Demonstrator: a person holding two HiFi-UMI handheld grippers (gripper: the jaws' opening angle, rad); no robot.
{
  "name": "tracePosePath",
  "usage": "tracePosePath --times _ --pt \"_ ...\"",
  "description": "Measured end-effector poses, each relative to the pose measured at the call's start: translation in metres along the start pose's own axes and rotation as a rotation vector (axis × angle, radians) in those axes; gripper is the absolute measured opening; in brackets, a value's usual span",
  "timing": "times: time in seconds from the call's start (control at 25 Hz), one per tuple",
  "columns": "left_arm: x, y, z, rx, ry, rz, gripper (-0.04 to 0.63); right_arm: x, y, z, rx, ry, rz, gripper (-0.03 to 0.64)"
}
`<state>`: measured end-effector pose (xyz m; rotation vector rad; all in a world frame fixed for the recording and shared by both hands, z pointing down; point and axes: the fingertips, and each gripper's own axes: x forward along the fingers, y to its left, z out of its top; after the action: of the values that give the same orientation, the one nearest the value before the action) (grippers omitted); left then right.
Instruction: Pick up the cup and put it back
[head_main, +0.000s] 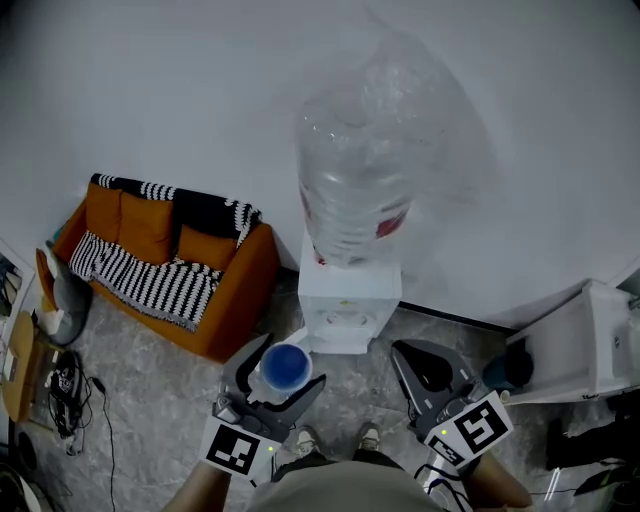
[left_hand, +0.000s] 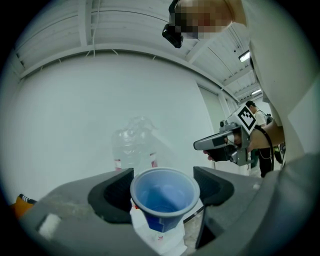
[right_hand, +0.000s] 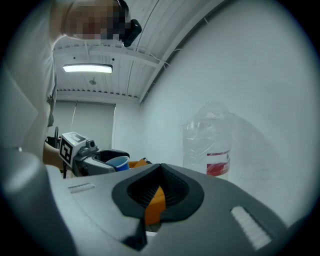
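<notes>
A blue plastic cup (head_main: 285, 367) stands upright between the pads of my left gripper (head_main: 279, 373), which is shut on it just below the rim. In the left gripper view the cup (left_hand: 164, 195) shows an empty blue inside, with both dark pads (left_hand: 112, 192) against its sides. It hangs in the air just in front of the white water dispenser (head_main: 350, 305). My right gripper (head_main: 428, 368) is held to the right of the cup, shut and empty; its own view shows its pads (right_hand: 172, 186) meeting at the top. That view also catches the cup (right_hand: 118, 163) at the left.
A large clear water bottle (head_main: 360, 150) sits on top of the dispenser against a white wall. An orange sofa (head_main: 170, 260) with a striped blanket stands at the left. A white cabinet (head_main: 585, 345) is at the right, cables (head_main: 65, 390) lie on the floor at far left.
</notes>
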<state>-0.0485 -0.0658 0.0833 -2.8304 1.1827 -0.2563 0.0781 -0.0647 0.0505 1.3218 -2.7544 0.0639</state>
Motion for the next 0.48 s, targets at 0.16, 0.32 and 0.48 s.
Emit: tracePosePath --times 0.16,0.32,0.48 --pt "0.018 0.017 -0.004 0.026 0.016 0.051 0.388 0.009 -0.012 -0.002 -0.003 0.004 -0.012 0.003" --pt "0.043 0.036 -0.01 0.025 0.01 0.066 0.388 0.021 -0.032 -0.004 -0.008 0.005 -0.047 0.003" --pt "0.072 0.057 -0.019 0.035 -0.005 0.066 0.388 0.032 -0.051 -0.003 -0.009 -0.006 -0.087 0.003"
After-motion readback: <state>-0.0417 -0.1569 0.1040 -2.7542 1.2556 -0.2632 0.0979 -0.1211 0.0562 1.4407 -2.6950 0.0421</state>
